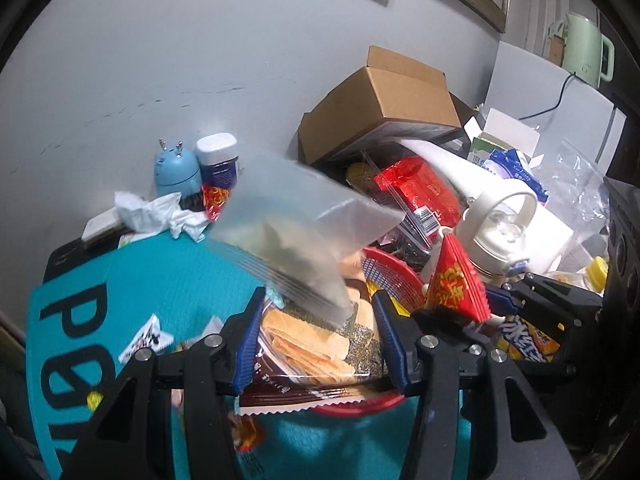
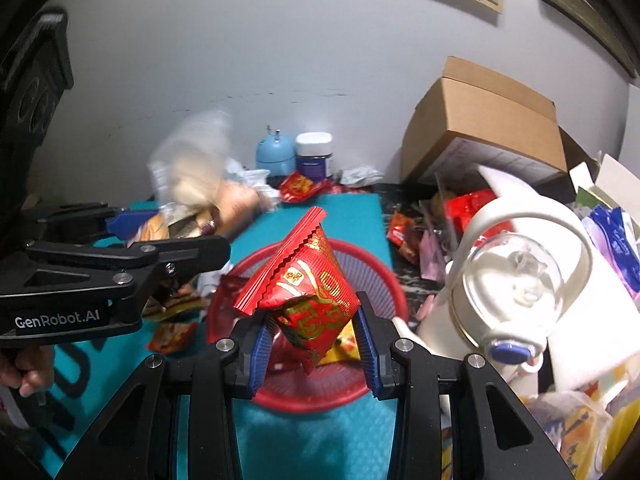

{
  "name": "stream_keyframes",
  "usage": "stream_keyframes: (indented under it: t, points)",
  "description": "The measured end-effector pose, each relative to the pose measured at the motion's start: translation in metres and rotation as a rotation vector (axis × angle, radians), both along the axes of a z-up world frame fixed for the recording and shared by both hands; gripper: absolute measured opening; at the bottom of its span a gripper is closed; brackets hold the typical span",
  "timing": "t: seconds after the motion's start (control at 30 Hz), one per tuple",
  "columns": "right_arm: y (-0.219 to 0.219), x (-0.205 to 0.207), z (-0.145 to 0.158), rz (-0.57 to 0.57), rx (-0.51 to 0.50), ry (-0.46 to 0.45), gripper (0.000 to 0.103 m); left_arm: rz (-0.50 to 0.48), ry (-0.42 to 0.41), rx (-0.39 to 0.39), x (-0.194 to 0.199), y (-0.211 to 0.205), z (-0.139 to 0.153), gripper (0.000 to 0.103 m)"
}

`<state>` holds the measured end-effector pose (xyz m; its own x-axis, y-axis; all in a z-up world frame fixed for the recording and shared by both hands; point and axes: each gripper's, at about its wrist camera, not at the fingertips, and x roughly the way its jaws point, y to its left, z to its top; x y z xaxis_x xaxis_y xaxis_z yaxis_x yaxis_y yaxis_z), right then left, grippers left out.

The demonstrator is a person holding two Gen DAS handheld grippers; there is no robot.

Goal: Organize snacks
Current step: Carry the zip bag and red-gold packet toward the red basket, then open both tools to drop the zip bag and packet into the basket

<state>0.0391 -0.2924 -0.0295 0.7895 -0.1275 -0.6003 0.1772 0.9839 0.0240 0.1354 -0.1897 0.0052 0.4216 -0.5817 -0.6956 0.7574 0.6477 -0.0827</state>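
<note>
The right gripper [image 2: 316,344] is clamped on a red snack packet [image 2: 308,292], held above the red basket [image 2: 384,300]. The left gripper [image 1: 316,340] grips a cracker packet [image 1: 308,344] under a clear bag [image 1: 296,216]. To do well, lower each packet inside the rim before letting go, away from the white kettle [image 2: 516,292].

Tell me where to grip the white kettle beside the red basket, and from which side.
Grip the arched handle of the white kettle, coming from above. The loop stands clear over the glass lid, while the round body looks too wide for the jaws.
</note>
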Motion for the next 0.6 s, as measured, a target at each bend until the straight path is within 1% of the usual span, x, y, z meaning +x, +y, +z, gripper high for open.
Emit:
stream_keyframes:
  t: [0.3, 0.47, 0.6]
  points:
    - [-0.013, 0.017, -0.013, -0.034, 0.021, 0.015, 0.037, -0.030, 0.013, 0.063, 0.019, -0.025, -0.020, 0.051]
    - [-0.017, 0.026, -0.022, -0.048, 0.014, 0.040, 0.037, -0.043, 0.070, 0.100, 0.033, -0.036, -0.039, 0.051]
    - [-0.018, 0.031, -0.029, -0.050, 0.014, 0.062, 0.037, -0.051, 0.091, 0.114, 0.037, -0.040, -0.046, 0.051]
